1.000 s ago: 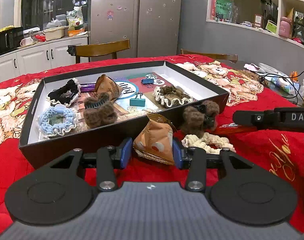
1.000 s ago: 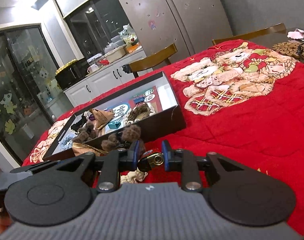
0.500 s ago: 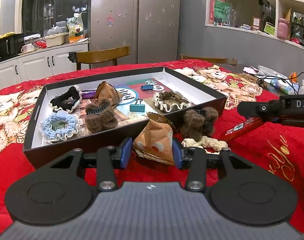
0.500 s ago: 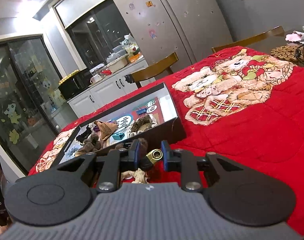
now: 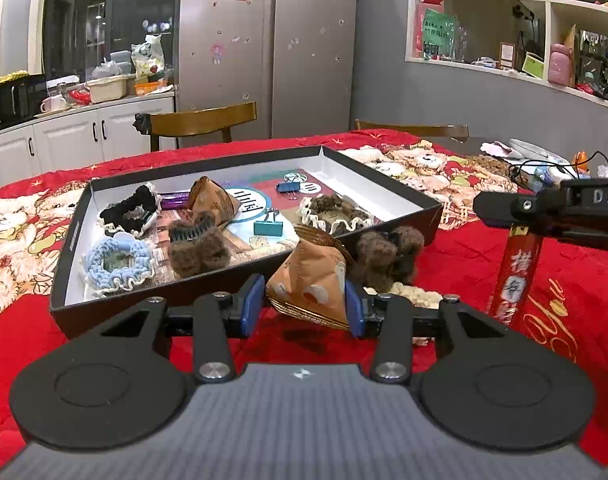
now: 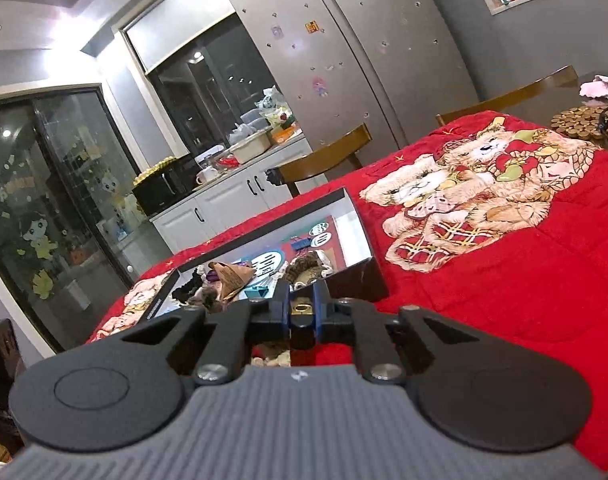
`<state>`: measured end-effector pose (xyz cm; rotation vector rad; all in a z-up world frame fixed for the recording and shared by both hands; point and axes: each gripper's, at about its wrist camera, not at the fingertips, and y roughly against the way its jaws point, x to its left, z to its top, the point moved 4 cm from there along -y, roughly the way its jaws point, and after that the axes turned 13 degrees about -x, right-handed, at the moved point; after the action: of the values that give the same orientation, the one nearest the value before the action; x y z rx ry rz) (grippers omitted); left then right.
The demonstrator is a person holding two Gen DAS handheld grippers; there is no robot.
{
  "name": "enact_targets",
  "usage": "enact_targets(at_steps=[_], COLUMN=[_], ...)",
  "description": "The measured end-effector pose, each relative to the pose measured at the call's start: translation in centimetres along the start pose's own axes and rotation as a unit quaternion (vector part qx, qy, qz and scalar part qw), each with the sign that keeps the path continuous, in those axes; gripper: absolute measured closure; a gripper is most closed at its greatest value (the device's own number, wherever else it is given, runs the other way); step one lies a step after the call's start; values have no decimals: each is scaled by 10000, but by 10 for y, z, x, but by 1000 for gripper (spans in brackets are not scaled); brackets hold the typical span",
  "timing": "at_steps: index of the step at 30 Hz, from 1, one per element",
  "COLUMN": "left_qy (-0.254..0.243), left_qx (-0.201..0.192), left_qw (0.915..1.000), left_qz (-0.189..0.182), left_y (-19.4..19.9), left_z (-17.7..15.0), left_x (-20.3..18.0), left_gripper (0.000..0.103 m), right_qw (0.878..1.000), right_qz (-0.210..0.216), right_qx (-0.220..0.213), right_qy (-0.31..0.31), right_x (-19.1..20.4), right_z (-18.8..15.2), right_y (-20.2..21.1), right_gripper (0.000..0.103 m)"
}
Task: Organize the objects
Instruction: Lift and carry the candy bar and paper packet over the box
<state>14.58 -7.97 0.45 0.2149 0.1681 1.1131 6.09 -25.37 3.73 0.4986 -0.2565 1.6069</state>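
On the left of the left wrist view a shallow black box (image 5: 70,240) lies on the table (image 5: 20,340), which is covered by a red blanket with bear prints. Inside the box, from left to right, I see a light blue scrunchie (image 5: 118,260), a black scrunchie (image 5: 130,208), a brown furry hair clip (image 5: 198,246), a brown triangular packet (image 5: 212,200), a teal binder clip (image 5: 268,226), a blue binder clip (image 5: 288,187) and a brown scrunchie with a cream edge (image 5: 333,214).

In front of the box the left claw (image 5: 302,306) is clamped on a second brown triangular packet (image 5: 309,284); both blue pads press on its sides, and the packet is just at the near wall of the box. Right of it a second brown furry hair clip (image 5: 387,256) lies on the blanket, touching a cream scrunchie (image 5: 407,294) in front of it.

Further right, the right claw (image 5: 503,208) enters from the edge and holds a red stick-shaped object with white characters (image 5: 515,276), which hangs down toward the blanket. In the right wrist view the jaws of this claw (image 6: 302,312) have just been closing; now they are together on the stick's gold-coloured top end (image 6: 302,309), with the box (image 6: 357,284) behind them
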Motion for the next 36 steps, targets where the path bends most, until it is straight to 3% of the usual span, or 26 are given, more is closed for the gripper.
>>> enact_targets(at_steps=[11, 21, 29, 36], left_qy=[72, 176, -18, 300], left_qx=[-205, -416, -830, -929], left_qw=[9998, 9990, 9949, 9922], left_qz=[-31, 64, 578, 776], left_y=[12, 22, 5, -26], left_z=[15, 40, 86, 117], left_x=[0, 8, 22, 38], left_gripper=[54, 54, 54, 54], right_qw=[10000, 9992, 9963, 9955], right_qz=[49, 261, 491, 390], right_qx=[-37, -67, -335, -430], right_qy=[-36, 295, 617, 742], right_x=[5, 40, 78, 90], right_z=[6, 33, 73, 84], right_y=[-2, -17, -52, -101], right_gripper=[89, 89, 89, 89])
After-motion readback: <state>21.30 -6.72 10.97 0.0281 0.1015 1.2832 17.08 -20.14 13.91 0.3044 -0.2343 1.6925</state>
